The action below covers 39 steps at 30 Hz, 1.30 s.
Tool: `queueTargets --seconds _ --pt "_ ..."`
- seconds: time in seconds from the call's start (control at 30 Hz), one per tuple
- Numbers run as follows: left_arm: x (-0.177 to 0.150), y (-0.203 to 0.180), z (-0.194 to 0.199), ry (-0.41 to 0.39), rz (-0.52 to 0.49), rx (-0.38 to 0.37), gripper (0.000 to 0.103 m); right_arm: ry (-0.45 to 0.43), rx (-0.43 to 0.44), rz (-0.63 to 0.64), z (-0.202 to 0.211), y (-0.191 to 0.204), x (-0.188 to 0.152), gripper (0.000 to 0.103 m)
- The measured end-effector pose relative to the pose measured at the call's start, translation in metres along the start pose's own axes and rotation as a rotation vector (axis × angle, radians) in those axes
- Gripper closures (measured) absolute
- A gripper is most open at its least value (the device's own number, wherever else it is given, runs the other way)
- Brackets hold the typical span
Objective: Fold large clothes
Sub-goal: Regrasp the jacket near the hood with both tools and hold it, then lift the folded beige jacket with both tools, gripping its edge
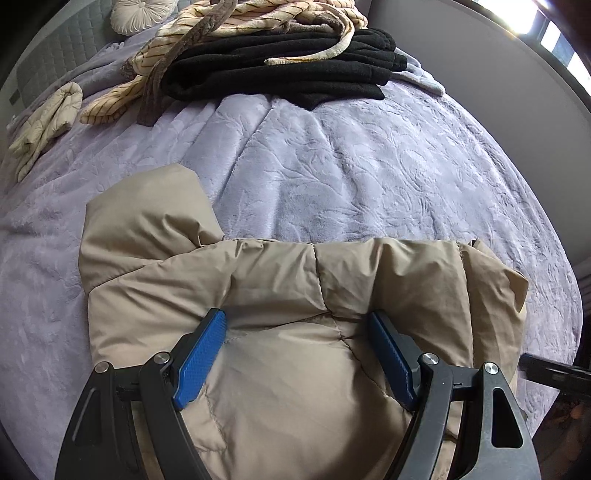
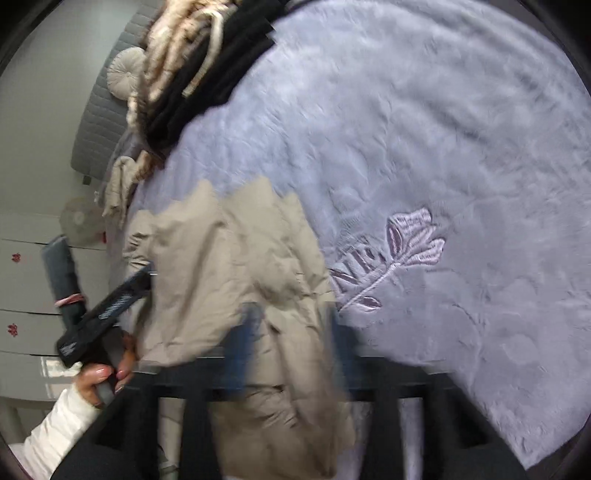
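My left gripper (image 1: 295, 354) stands wide over the tan coat (image 1: 280, 295) (no writing shows); my right gripper (image 2: 291, 354), blurry, stands apart, holding nothing.

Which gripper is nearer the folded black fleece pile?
Left. The left gripper faces the black fleece pile across lilac bedspread; the right gripper sits farther back.

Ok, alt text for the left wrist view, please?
The left gripper presses its open blue pads down into a folded beige puffer jacket on a lilac embossed bedspread. Behind lie folded black clothes under a cream striped garment.
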<state>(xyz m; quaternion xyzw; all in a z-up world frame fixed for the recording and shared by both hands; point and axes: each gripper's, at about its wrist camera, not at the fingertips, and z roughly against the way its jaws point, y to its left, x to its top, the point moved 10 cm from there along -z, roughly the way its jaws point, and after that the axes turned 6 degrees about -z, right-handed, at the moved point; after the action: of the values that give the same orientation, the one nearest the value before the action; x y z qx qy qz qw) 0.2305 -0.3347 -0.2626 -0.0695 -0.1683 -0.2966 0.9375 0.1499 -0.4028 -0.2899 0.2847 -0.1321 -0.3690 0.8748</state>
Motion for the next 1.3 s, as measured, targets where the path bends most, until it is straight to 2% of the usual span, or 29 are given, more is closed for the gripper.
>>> queueTargets --seconds 0.03,0.1,0.13,0.17,0.23,0.27,0.33,0.5,0.67,0.8,0.83,0.9,1.0,1.07,1.13,1.2,1.23,1.27,1.3 --pt "0.0 0.0 0.0 0.0 -0.001 0.001 0.024 -0.01 0.023 0.024 0.006 0.012 0.0 0.034" --pt "-0.001 0.0 0.001 -0.002 -0.002 0.003 0.024 -0.011 0.051 0.096 0.011 0.038 -0.008 0.037" --pt "-0.001 0.0 0.002 -0.003 -0.003 0.004 0.024 -0.007 0.044 0.129 0.012 0.044 -0.014 0.045" --pt "-0.001 0.001 0.003 -0.005 -0.004 0.004 0.024 0.007 0.02 0.163 0.007 0.05 -0.018 0.061" --pt "-0.002 0.002 0.005 -0.006 -0.002 0.007 0.024 0.05 -0.126 0.238 -0.014 0.048 -0.029 0.08" --pt "-0.002 0.003 0.007 -0.006 0.001 0.006 0.024 0.062 -0.186 0.26 -0.025 0.043 -0.032 0.08" --pt "-0.002 0.004 0.012 -0.007 0.001 0.0 0.024 0.081 -0.233 0.25 -0.041 0.031 -0.033 0.08" --pt "-0.006 0.007 0.026 -0.001 -0.017 -0.01 0.024 0.099 -0.196 0.131 -0.051 0.013 -0.028 0.08" --pt "-0.016 0.013 0.041 0.019 -0.012 -0.02 0.024 0.103 -0.214 0.15 -0.051 0.013 -0.027 0.08" --pt "-0.03 0.024 0.06 0.018 0.026 -0.07 0.022 0.098 -0.219 0.146 -0.053 0.016 -0.031 0.08" --pt "-0.034 0.028 0.066 0.008 0.04 -0.085 0.012 0.096 -0.218 0.146 -0.052 0.017 -0.031 0.079" --pt "-0.043 0.039 0.076 -0.017 0.066 -0.098 0.0 0.094 -0.215 0.143 -0.055 0.018 -0.031 0.078" --pt "-0.059 0.058 0.086 -0.027 0.101 -0.112 0.0 0.09 -0.212 0.136 -0.053 0.017 -0.032 0.077" --pt "-0.075 0.073 0.084 0.003 0.137 -0.11 0.0 0.09 -0.212 0.133 -0.051 0.017 -0.033 0.076" --pt "-0.097 0.088 0.076 0.051 0.213 -0.15 0.0 0.091 -0.212 0.134 -0.048 0.019 -0.033 0.073" --pt "-0.116 0.101 0.069 0.095 0.31 -0.199 0.0 0.092 -0.21 0.143 -0.041 0.022 -0.035 0.065" --pt "-0.125 0.107 0.066 0.11 0.362 -0.227 0.0 0.094 -0.204 0.148 -0.038 0.023 -0.036 0.056" --pt "-0.133 0.112 0.063 0.113 0.405 -0.254 0.0 0.093 -0.202 0.153 -0.034 0.024 -0.037 0.041" --pt "-0.14 0.117 0.062 0.112 0.435 -0.27 0.0 0.091 -0.203 0.157 -0.031 0.024 -0.036 0.033"
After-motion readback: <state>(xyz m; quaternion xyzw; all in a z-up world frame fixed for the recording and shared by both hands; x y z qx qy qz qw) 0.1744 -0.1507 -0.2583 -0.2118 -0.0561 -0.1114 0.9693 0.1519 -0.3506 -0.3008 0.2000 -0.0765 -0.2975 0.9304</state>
